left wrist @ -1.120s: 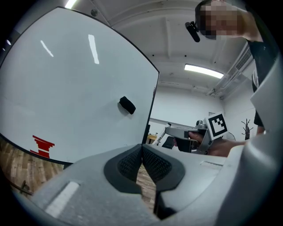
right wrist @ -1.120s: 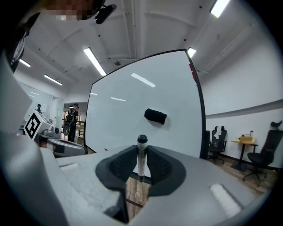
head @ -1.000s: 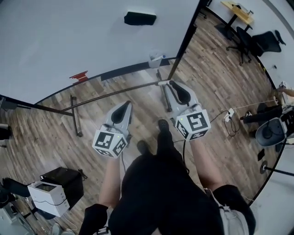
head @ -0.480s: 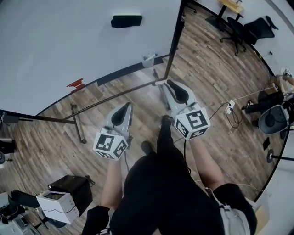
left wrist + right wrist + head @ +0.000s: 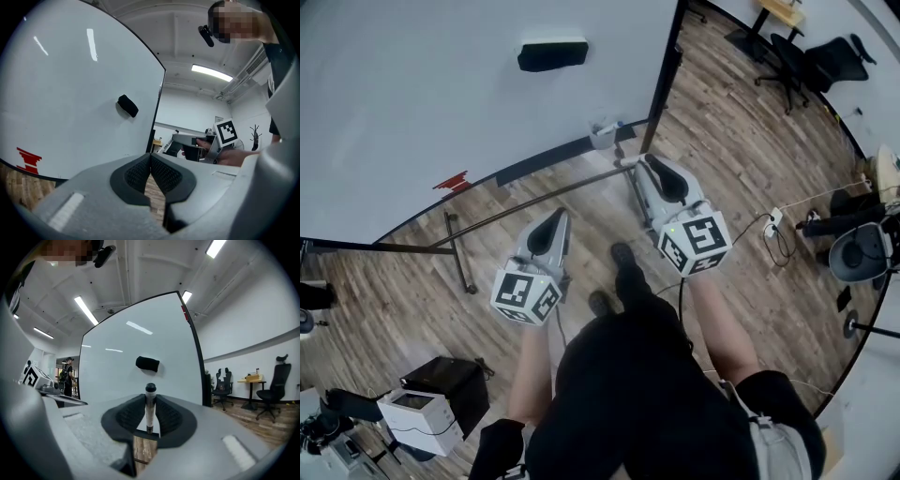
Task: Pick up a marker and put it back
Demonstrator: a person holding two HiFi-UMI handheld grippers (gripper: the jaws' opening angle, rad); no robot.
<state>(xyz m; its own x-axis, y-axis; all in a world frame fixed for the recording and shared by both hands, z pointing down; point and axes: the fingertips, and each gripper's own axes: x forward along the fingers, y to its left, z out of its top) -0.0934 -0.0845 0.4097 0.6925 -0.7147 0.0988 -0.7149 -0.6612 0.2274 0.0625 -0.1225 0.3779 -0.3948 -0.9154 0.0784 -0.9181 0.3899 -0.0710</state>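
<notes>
A marker [image 5: 150, 409] is pinched upright in the right hand-held gripper [image 5: 150, 401]; the left hand-held gripper [image 5: 151, 161] is pressed together, empty. Carriage back to the whiteboard [image 5: 112, 366] is likely needed next.

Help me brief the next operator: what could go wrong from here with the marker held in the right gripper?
The marker stands upright in the right gripper; with its thin round body it could tilt or slip. The small holder at the whiteboard's lower corner looks a tight target, so a miss may drop the marker on the floor.
</notes>
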